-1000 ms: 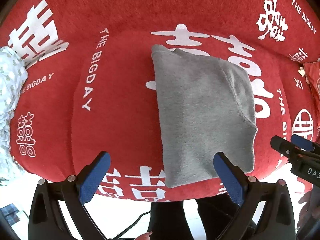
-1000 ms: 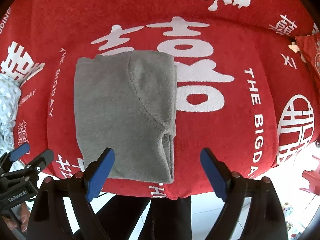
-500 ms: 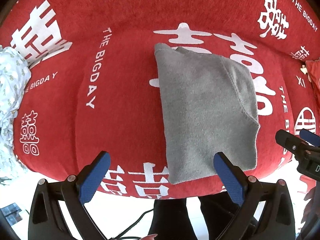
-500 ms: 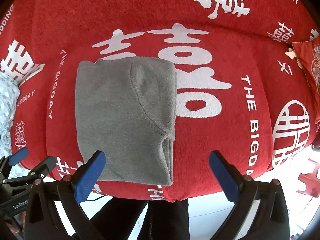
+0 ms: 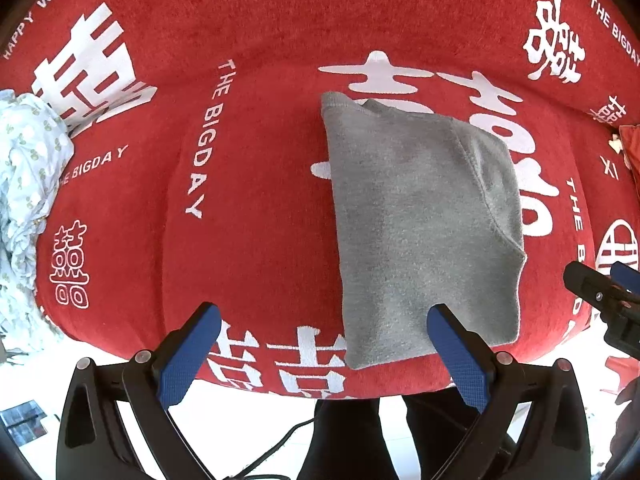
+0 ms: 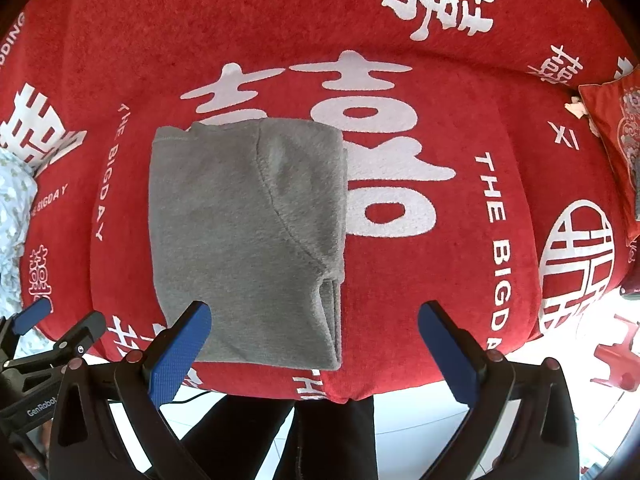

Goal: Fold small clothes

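A crumpled pale printed cloth (image 5: 28,200) at nine o'clock shows fully only from the left wrist; the folded grey fleece garment (image 6: 248,240) lies near the red cushion's (image 6: 460,280) front edge. The left gripper (image 5: 324,352) and right gripper (image 6: 316,348) both hover spread wide, empty.

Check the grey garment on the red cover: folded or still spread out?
Folded. The grey garment lies as a compact rectangle on the red cover, stacked layer edges showing at its near right corner; neither gripper touches it.
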Demonstrator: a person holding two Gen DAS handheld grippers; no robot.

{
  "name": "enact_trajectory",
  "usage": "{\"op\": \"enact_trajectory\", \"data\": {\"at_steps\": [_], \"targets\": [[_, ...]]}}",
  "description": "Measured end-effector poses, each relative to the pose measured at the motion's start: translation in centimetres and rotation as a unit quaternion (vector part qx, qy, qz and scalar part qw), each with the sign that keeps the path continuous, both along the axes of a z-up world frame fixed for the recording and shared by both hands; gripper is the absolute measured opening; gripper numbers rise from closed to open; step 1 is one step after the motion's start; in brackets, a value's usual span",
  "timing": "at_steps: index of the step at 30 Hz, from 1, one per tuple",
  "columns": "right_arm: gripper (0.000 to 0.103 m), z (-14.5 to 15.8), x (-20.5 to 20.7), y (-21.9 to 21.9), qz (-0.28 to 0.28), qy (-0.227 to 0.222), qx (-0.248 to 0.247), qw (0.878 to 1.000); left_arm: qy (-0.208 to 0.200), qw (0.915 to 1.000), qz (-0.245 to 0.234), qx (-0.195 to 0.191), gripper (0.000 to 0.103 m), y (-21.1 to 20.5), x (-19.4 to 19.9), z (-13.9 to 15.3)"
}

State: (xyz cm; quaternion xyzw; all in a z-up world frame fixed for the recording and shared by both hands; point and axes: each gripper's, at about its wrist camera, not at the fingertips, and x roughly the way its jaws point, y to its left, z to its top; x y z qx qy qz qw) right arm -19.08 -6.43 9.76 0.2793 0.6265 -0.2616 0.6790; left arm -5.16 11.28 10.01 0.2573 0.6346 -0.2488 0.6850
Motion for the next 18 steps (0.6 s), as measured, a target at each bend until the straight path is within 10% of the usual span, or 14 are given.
{"op": "enact_trajectory", "data": {"at_steps": [18], "targets": [[0.103,0.45,-0.01,-0.24,0.0,0.0,-0.003,1.0,-0.004,0.9998,0.001,0.017,0.103,-0.19,0.06,0.03]]}}
